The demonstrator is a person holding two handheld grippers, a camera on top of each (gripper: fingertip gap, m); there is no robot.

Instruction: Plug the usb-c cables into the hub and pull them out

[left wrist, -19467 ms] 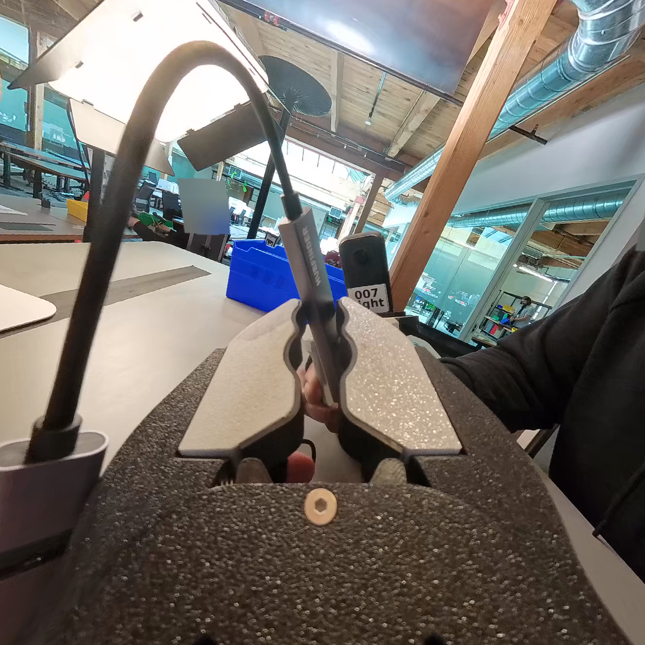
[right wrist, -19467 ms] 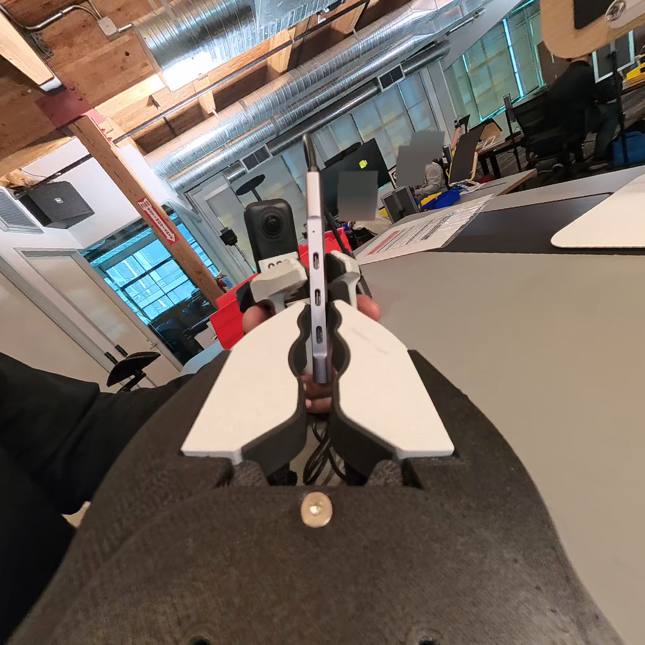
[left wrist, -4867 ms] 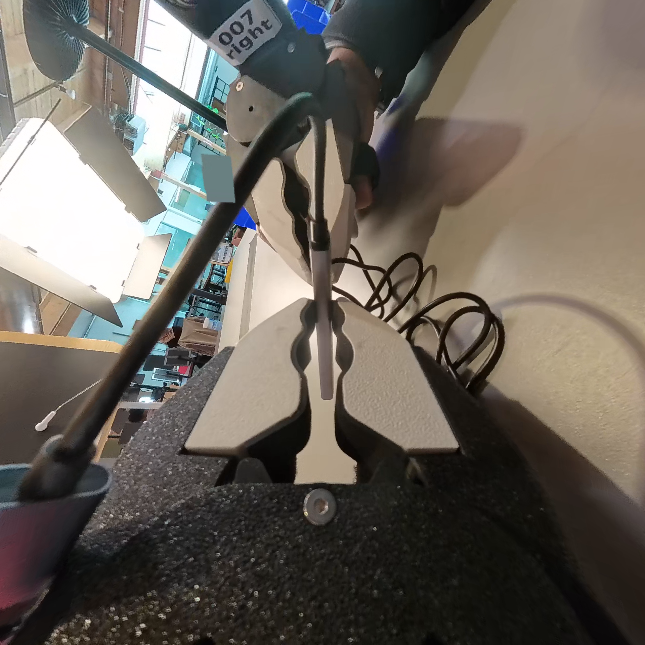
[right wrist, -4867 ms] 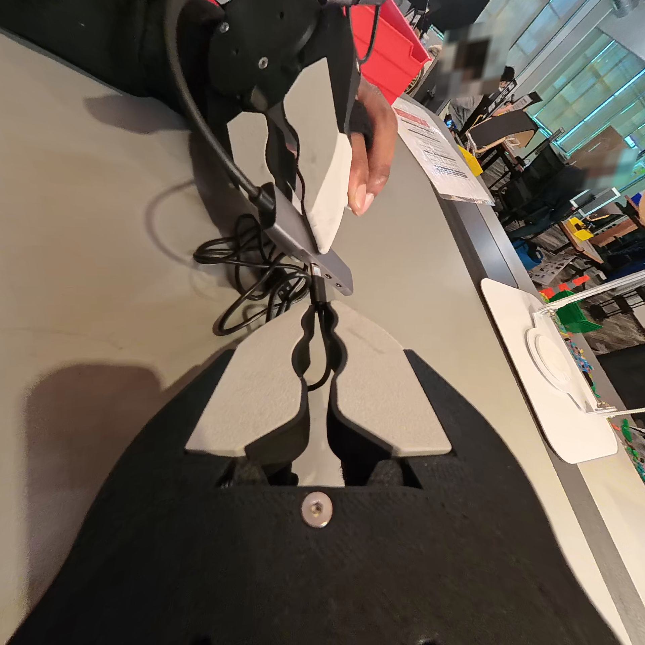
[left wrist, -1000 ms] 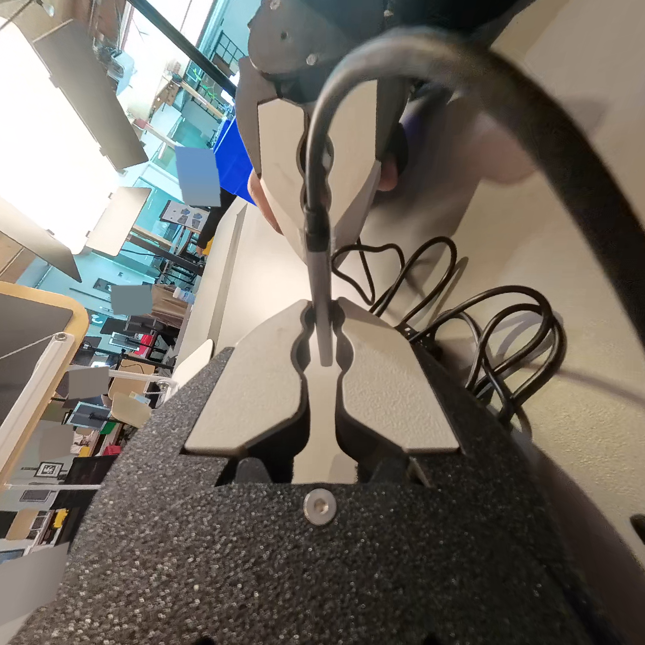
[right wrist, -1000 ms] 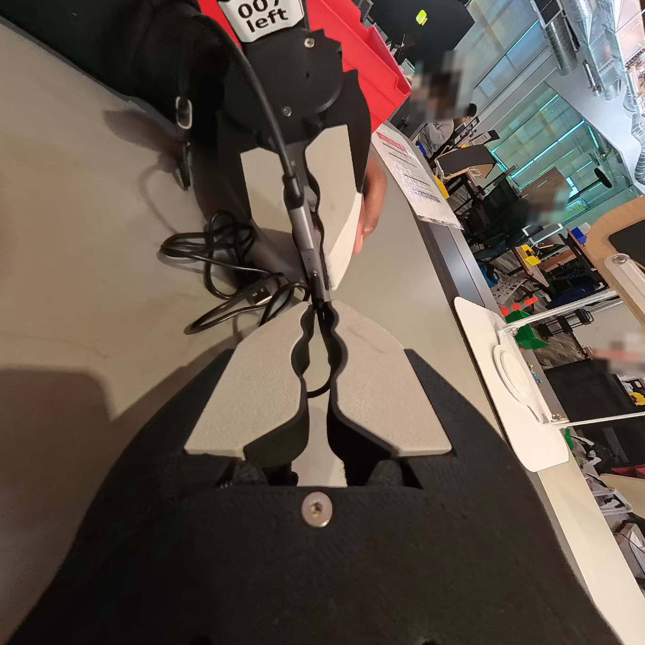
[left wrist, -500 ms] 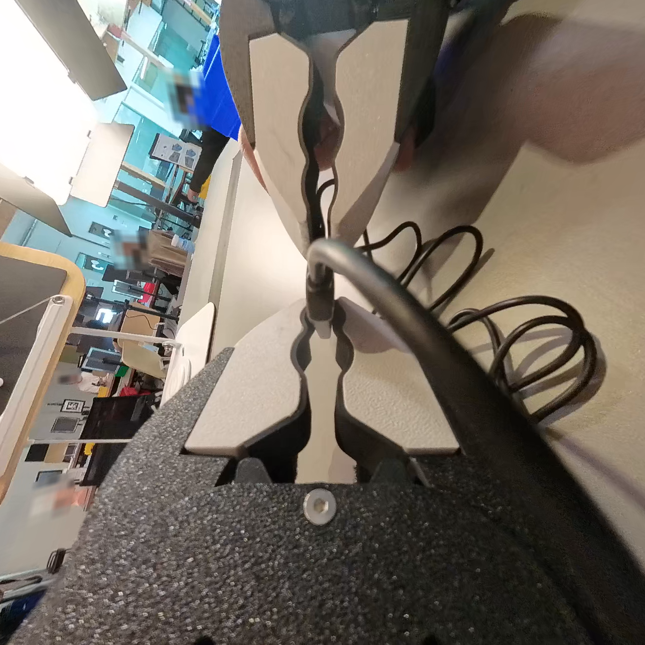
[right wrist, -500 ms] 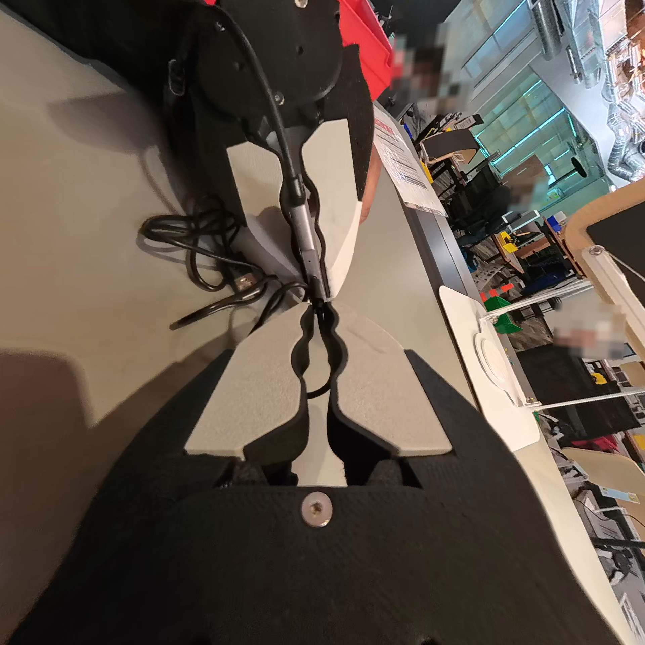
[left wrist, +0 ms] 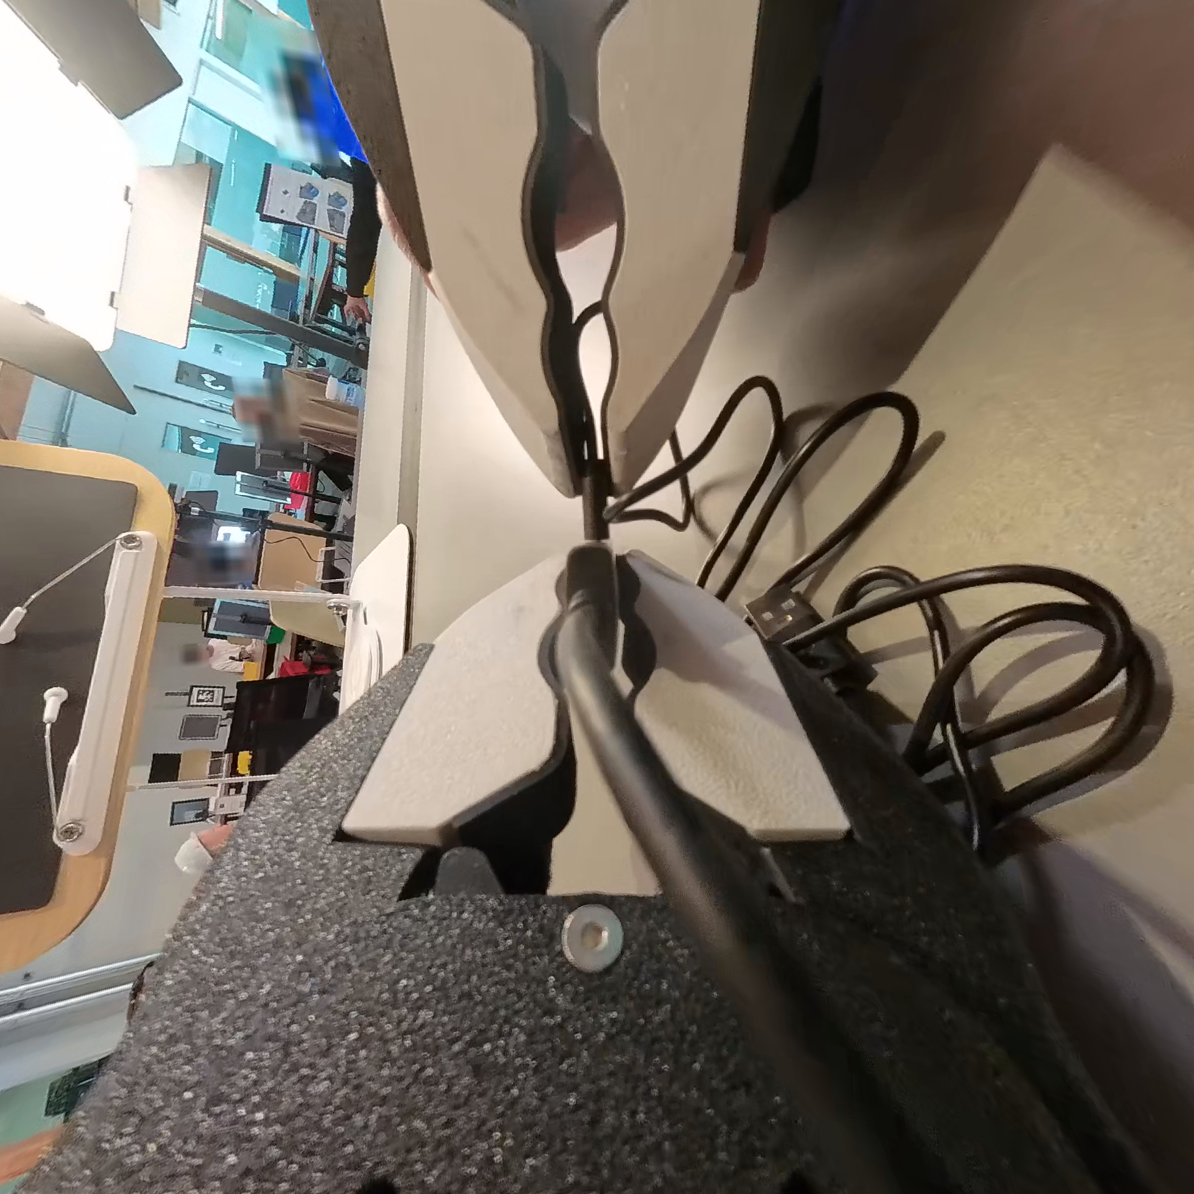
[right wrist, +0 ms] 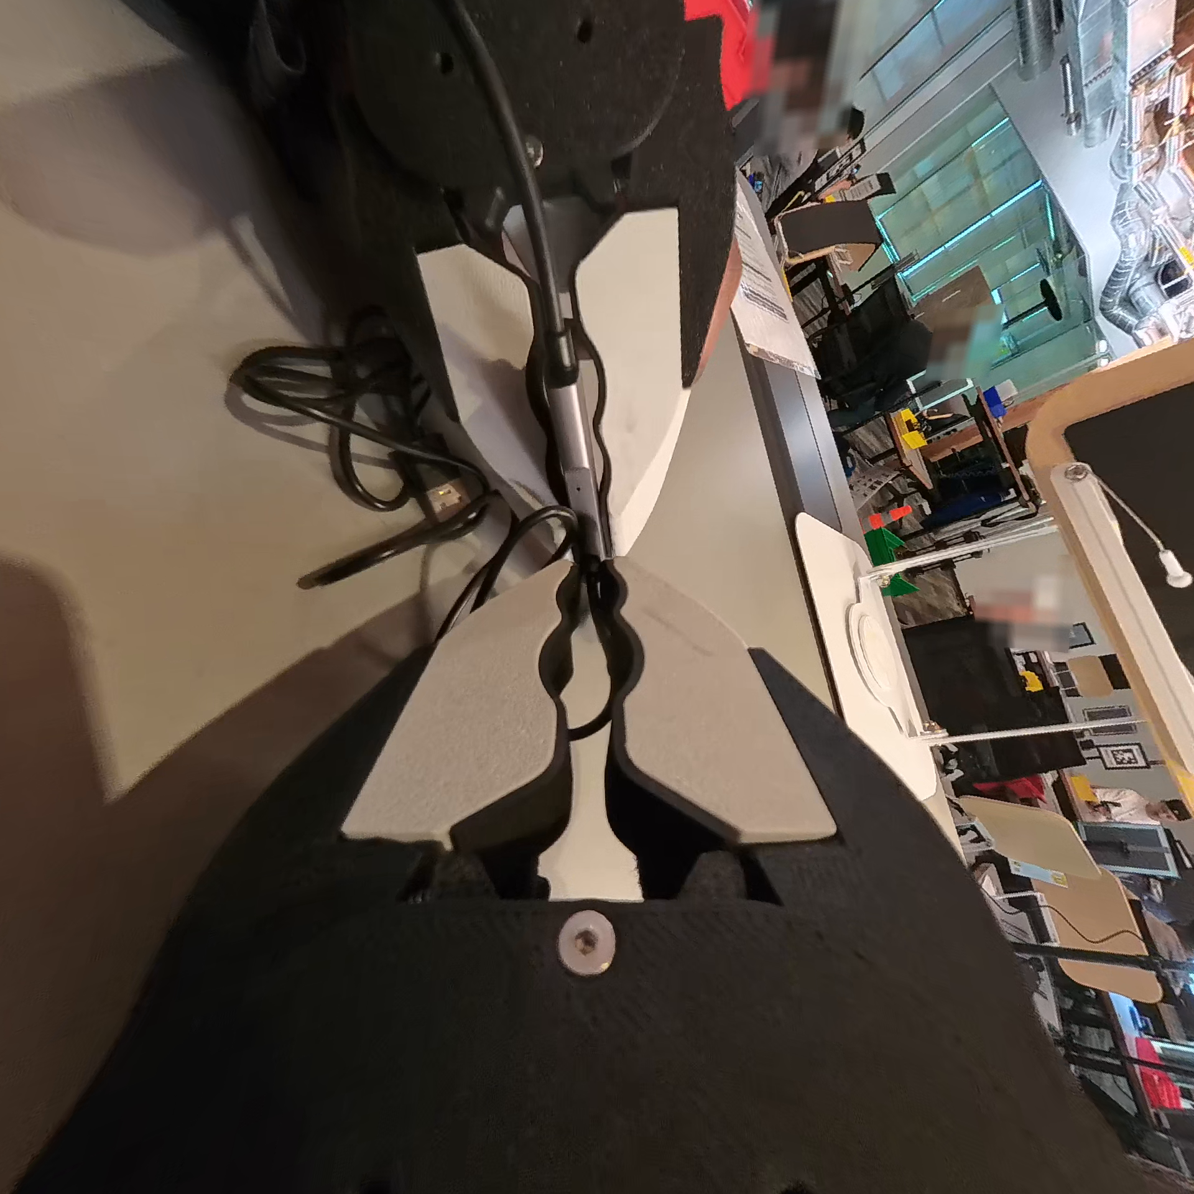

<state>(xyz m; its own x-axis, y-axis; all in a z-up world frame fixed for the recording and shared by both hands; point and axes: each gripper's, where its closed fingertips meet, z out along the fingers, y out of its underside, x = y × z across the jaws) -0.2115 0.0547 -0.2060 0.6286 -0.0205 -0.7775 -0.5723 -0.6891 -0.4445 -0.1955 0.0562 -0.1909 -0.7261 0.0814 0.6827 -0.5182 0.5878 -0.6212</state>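
My left gripper (left wrist: 591,562) is shut on the slim grey hub (right wrist: 572,433), which lies along the gap between its fingers. The hub's thick black cable (left wrist: 620,730) runs back over the left fingers and hides the hub in the left wrist view. My right gripper (right wrist: 591,572) is shut on the plug of a thin black usb-c cable (left wrist: 594,510). The two grippers face each other tip to tip, a little above the table. The plug meets the hub's end. I cannot tell how deep it sits.
A tangle of loose black cables (left wrist: 1034,678) with a USB-A plug (left wrist: 785,610) lies on the beige table (left wrist: 969,323) under the grippers, and also shows in the right wrist view (right wrist: 362,413). A white stand (right wrist: 859,646) sits near the table's edge. A busy workshop lies beyond.
The two grippers have closed the gap and now stand tip to tip. The hub's thick cable has swung down across the left gripper's fingers.
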